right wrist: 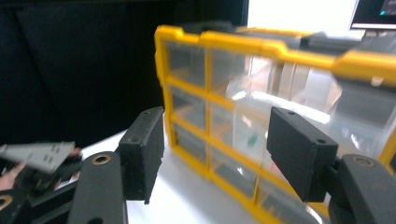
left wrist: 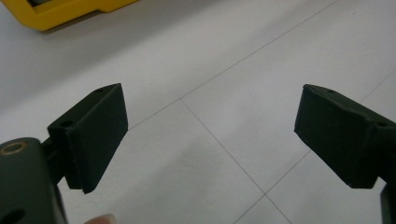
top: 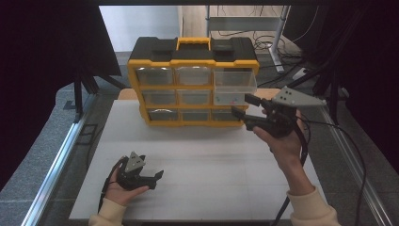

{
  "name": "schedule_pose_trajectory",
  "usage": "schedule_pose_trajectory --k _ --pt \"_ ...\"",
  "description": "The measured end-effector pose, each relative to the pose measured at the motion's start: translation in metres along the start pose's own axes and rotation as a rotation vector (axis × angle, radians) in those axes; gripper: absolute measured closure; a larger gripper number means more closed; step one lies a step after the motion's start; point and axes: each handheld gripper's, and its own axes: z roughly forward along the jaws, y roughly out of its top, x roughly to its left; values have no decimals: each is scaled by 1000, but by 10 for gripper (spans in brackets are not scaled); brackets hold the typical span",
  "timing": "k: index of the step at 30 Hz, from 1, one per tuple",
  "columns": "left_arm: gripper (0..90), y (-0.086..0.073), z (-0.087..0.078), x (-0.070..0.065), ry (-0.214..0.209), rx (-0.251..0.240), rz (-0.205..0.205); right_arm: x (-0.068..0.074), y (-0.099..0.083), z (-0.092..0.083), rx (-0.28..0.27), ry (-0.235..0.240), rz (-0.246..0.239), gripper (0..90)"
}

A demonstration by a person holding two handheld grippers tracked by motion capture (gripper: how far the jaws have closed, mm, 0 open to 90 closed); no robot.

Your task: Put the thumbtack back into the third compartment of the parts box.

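Two tools are at work here. The right tool [top: 245,107] is up in the air with its jaws wide apart and nothing between them. Just in front of its tips are two clear drawers [top: 234,87] that stick out of the yellow box [top: 194,84]: the top one and the middle one on the side nearest this tool. The middle drawer has a few small coloured bits inside. All the other drawers look pushed in flat.

The left tool [top: 149,178] rests low on the white bench [top: 202,155], well away from the box. Its jaws are wide apart too, and it holds nothing.

I think the job is only partly done. The drawers are pulled out, but the right tool does not touch them yet. It may need to reach in or push them shut.
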Motion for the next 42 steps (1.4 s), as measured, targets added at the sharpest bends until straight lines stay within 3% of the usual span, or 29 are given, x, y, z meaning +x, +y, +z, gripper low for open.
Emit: schedule_pose_trajectory --k 7,11,17,24,28,33,42 --pt "101 0 1 1 2 0 -1 2 -46 -19 44 -6 33 370" --pt "101 1 2 1 2 4 -2 -5 -81 -24 103 -33 66 368" --pt "101 1 2 1 3 3 -1 -15 -140 -28 253 -90 82 362" --pt "101 2 3 1 3 7 5 -27 -183 -28 304 -107 148 361" --pt "101 2 3 1 5 7 5 -33 -198 -23 333 -118 172 355" --pt "101 2 2 1 5 5 6 -39 -200 -23 327 -128 196 346" --pt "101 2 2 1 6 7 10 -39 -204 -23 357 -140 182 329"
